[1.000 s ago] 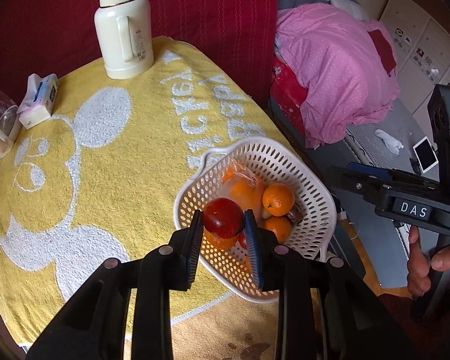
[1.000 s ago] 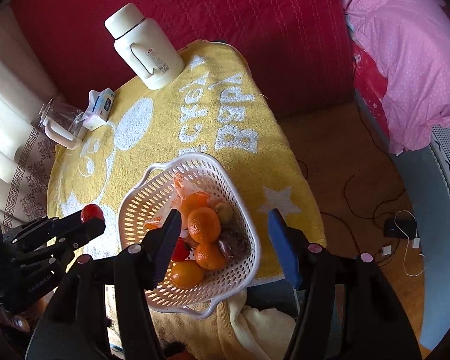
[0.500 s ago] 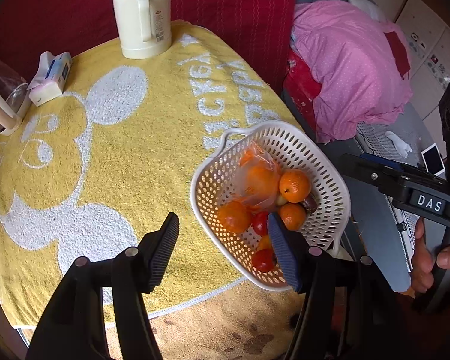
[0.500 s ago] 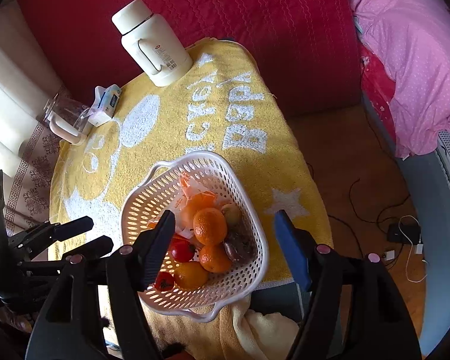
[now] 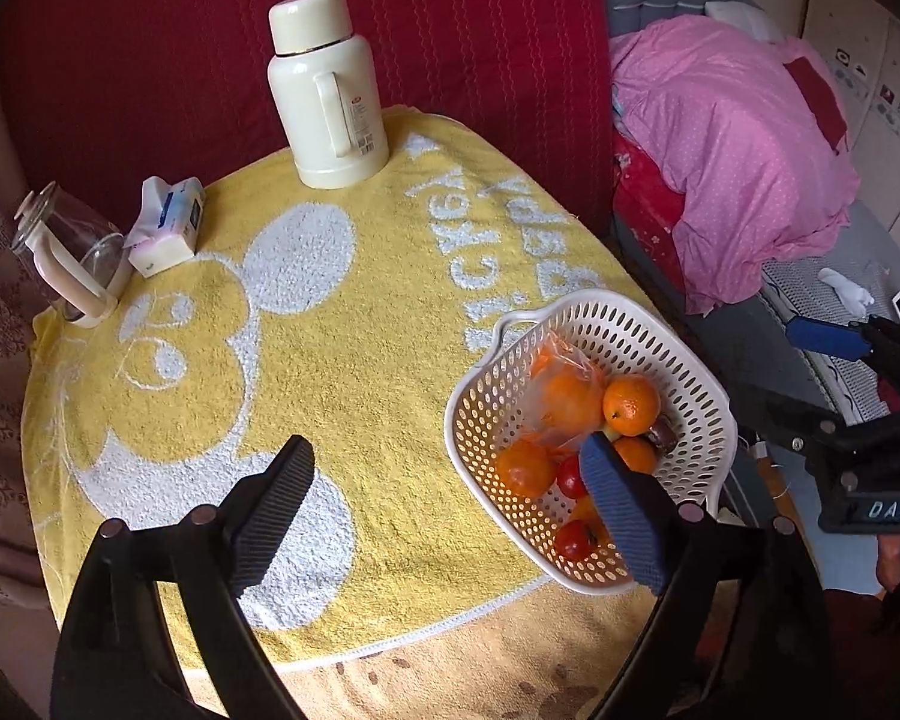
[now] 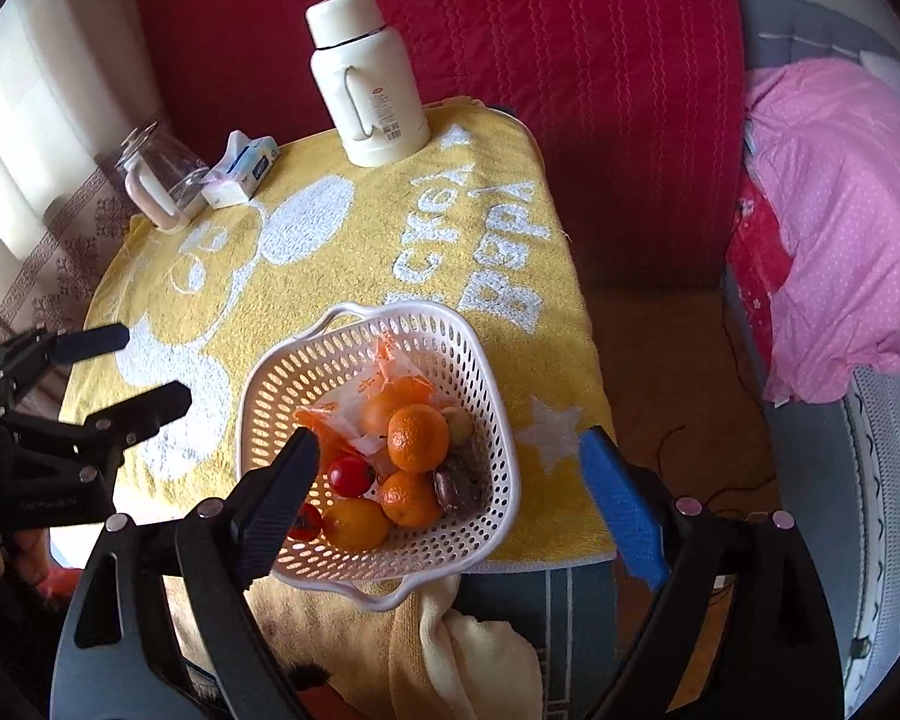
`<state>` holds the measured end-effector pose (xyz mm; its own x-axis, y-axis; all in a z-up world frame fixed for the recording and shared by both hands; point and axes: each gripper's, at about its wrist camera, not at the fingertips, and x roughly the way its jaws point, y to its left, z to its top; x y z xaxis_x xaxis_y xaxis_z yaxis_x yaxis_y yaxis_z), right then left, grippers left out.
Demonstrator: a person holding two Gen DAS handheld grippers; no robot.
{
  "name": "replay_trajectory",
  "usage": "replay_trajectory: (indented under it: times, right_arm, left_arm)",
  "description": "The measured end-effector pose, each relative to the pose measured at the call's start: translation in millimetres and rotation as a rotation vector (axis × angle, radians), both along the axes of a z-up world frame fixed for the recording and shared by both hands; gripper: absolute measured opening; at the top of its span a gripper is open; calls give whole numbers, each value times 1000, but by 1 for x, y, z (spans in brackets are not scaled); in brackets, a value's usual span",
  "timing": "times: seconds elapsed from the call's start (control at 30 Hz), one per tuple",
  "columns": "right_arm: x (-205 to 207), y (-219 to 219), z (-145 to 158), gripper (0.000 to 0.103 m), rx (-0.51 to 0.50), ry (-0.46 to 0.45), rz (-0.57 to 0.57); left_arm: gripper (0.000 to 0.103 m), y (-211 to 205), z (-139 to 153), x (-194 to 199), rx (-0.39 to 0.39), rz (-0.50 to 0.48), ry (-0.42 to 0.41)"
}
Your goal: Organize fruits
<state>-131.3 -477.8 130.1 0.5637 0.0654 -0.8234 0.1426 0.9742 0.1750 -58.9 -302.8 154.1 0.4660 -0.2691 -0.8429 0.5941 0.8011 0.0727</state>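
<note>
Over the yellow terry towel, both tools hang released: the left gripper has just let its jaws spread, empty, and the red fruit it carried a second ago now lies in the white perforated basket at four o'clock. The right gripper has just widened too, empty. Glossy oranges and crinkly plastic share it; sorting looks nearly finished.

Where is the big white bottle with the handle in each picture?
Left wrist view: the white thermos stands upper middle, at the far edge of the yellow towel.
Right wrist view: the white thermos stands top centre, at the same far edge.
Shared landmark: the tissue pack lies to its lower left in both.
</note>
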Motion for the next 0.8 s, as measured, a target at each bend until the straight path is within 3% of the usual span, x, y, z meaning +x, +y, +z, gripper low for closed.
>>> replay_trajectory:
  times: [0.3, 0.6, 0.8]
  right_arm:
    - [-20, 31, 1, 96, -57, -15, 117]
    - [-41, 59, 6, 96, -64, -51, 91]
    - [-59, 74, 16, 96, -92, -68, -8]
  left_arm:
    - [89, 4, 8, -11, 1, 10, -31]
    - [92, 12, 22, -20, 10, -13, -87]
    - [92, 22, 32, -27, 4, -72, -108]
